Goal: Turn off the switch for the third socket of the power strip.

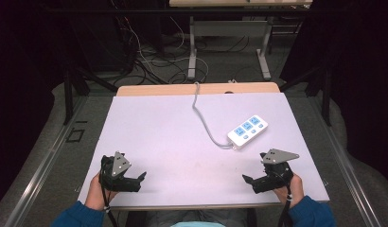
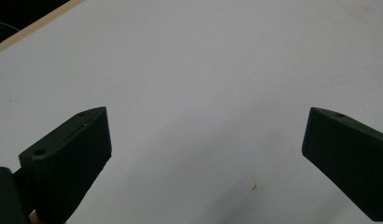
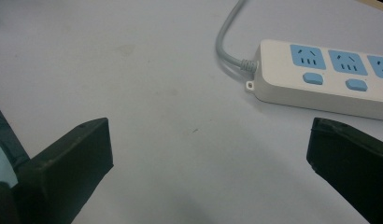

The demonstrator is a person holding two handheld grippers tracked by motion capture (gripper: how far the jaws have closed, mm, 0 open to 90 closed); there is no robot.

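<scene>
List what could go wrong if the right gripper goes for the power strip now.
1. The power strip lies flat and looks wide; the open right gripper may slip off or push it across the table.
2. Its grey cable runs off the far edge and could tug back when lifted.

My counter [image 1: 159, 127] has a pale lilac top; a white power strip [image 1: 248, 130] lies flat on it, its grey cord [image 1: 201, 116] trailing back.

White power strip [image 1: 248, 130] with three pale blue sockets and blue buttons, light grey cable [image 1: 202, 115], plain white table top [image 1: 173, 123] with a tan wooden edge, black left gripper [image 1: 141, 178], black right gripper [image 1: 247, 180], blue sleeves [image 1: 74, 216].
</scene>
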